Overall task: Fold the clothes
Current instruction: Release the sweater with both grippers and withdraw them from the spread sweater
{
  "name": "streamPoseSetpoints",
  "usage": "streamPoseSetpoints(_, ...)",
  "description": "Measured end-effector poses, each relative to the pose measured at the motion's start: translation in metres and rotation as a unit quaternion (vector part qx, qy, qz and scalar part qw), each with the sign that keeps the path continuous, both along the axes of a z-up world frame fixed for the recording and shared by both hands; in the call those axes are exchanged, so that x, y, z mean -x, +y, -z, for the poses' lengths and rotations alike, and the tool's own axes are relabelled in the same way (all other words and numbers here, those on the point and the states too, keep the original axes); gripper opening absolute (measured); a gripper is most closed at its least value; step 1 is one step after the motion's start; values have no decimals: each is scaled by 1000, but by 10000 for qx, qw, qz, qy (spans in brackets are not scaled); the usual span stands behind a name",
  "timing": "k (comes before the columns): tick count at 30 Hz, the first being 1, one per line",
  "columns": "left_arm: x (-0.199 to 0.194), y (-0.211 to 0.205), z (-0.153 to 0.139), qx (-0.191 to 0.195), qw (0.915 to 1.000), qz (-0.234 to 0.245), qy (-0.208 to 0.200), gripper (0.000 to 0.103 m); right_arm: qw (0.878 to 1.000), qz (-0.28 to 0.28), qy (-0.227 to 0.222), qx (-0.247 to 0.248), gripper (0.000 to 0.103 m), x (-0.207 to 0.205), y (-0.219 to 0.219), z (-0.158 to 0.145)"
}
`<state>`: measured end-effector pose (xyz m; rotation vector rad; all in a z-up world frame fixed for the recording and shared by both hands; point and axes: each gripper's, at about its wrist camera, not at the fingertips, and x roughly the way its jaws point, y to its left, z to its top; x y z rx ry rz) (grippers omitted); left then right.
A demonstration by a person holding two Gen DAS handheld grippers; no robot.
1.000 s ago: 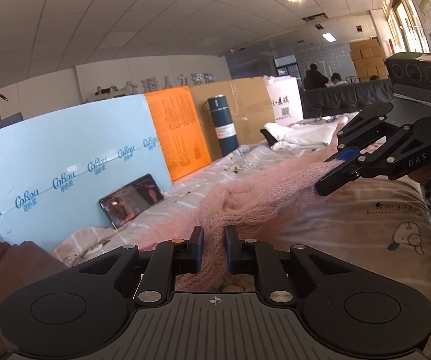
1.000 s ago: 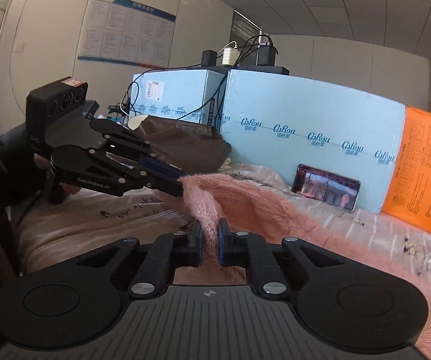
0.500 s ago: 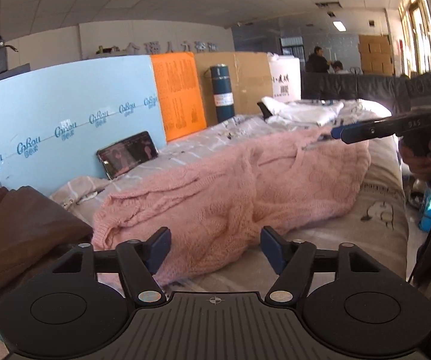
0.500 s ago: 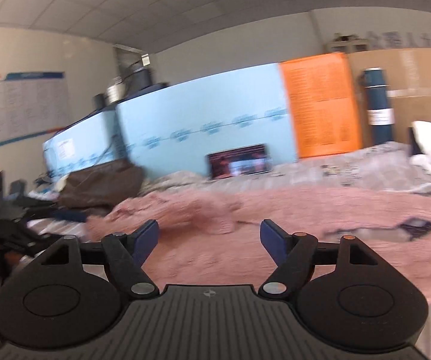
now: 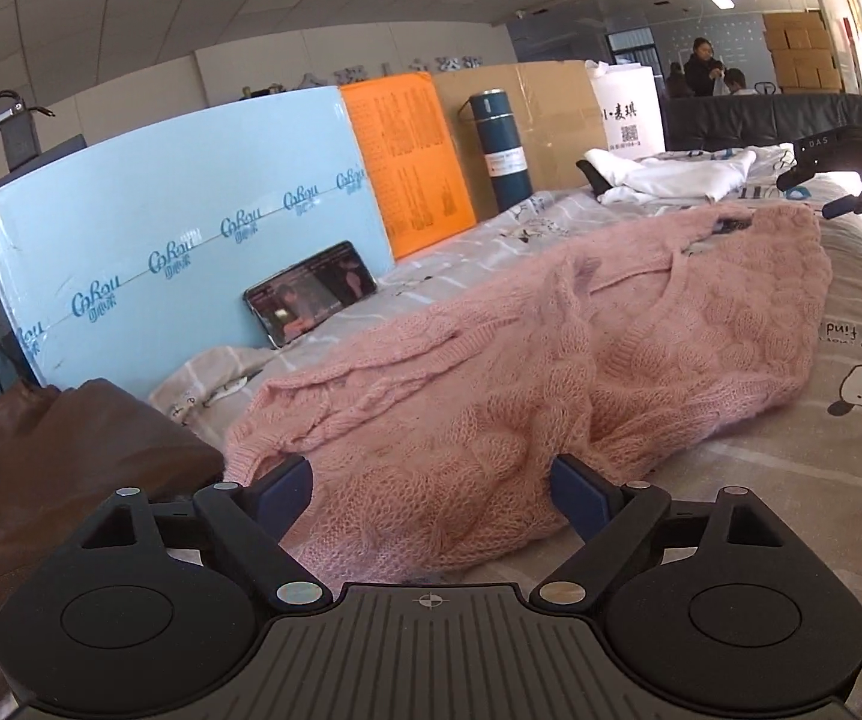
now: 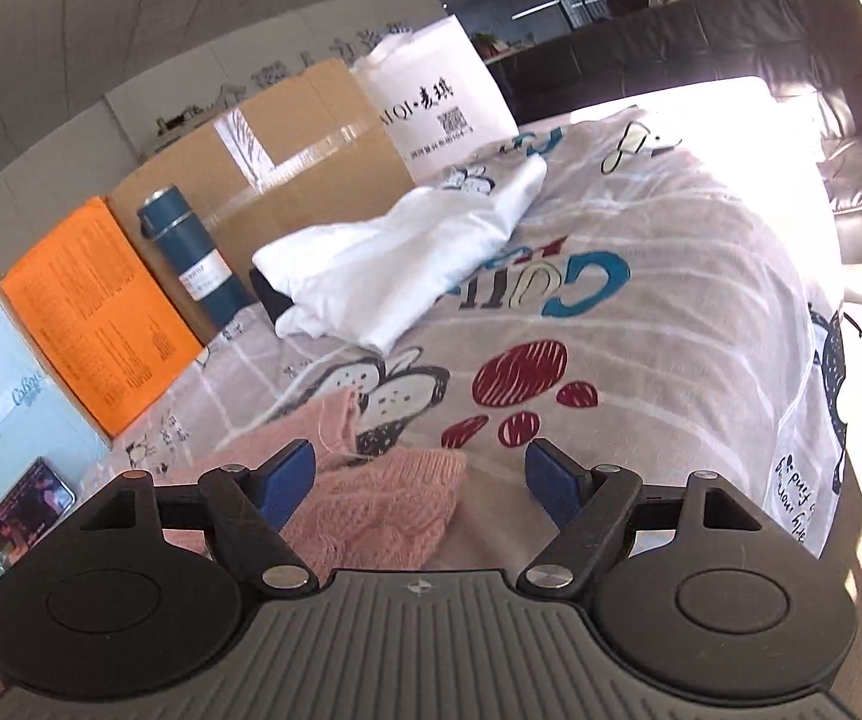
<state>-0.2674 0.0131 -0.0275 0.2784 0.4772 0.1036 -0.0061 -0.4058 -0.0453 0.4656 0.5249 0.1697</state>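
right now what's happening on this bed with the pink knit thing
A person is folding clothes with a handheld gripper in each hand. The fluffy pink cable-knit sweater lies spread out on the grey cartoon-print bedsheet, not yet folded. The left gripper is open at one end of it, the right gripper open at the other end, neither holding anything. A crumpled white garment waits further along the bed, near a dark teal cylindrical flask.
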Motion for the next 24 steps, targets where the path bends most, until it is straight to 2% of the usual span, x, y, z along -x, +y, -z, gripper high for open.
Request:
streamPoseSetpoints(1,0,0,0,-6,10000,1,1,89,10000,-44,8,44,61,0,4,2)
streamPoseSetpoints(2,0,-1,1,-12,10000,3,1,89,9999,-87,17,87,41,-1,7,5)
streamPoseSetpoints(3,0,-1,1,-13,10000,4,3,89,9998,-140,27,108,31,-1,10,7)
streamPoseSetpoints(4,1,-1,0,-2,10000,6,-3,89,9997,-230,45,43,12,-2,11,8)
streamPoseSetpoints(5,1,-1,0,12,10000,9,-12,89,9996,-296,39,-15,8,-2,11,8)
streamPoseSetpoints(7,4,1,-1,43,10000,-22,-39,89,9996,-169,-232,27,7,10,5,0)
streamPoseSetpoints(10,8,6,-2,114,9999,-98,-47,89,9959,205,-741,472,7,32,-3,-21)
streamPoseSetpoints(12,11,11,-4,226,9996,-141,-117,89,9946,198,-694,747,7,35,-4,-26)
streamPoseSetpoints(14,14,16,-6,352,9990,-146,-235,89,9940,60,-397,1020,9,30,0,-18)
streamPoseSetpoints(16,16,16,-7,322,9988,-211,-297,89,9916,70,-55,1292,11,24,5,-8)
streamPoseSetpoints(18,20,16,-8,232,9987,-294,-341,89,9909,312,35,1308,24,24,4,-3)
streamPoseSetpoints(20,23,15,-10,85,9985,-373,-382,89,9898,630,-278,1250,54,30,4,-11)
streamPoseSetpoints(22,26,15,-12,-14,9981,-423,-438,90,9881,773,-706,1131,73,36,7,-22)
streamPoseSetpoints(24,27,15,-14,-44,9978,-428,-512,90,9908,445,-948,860,75,38,14,-34)
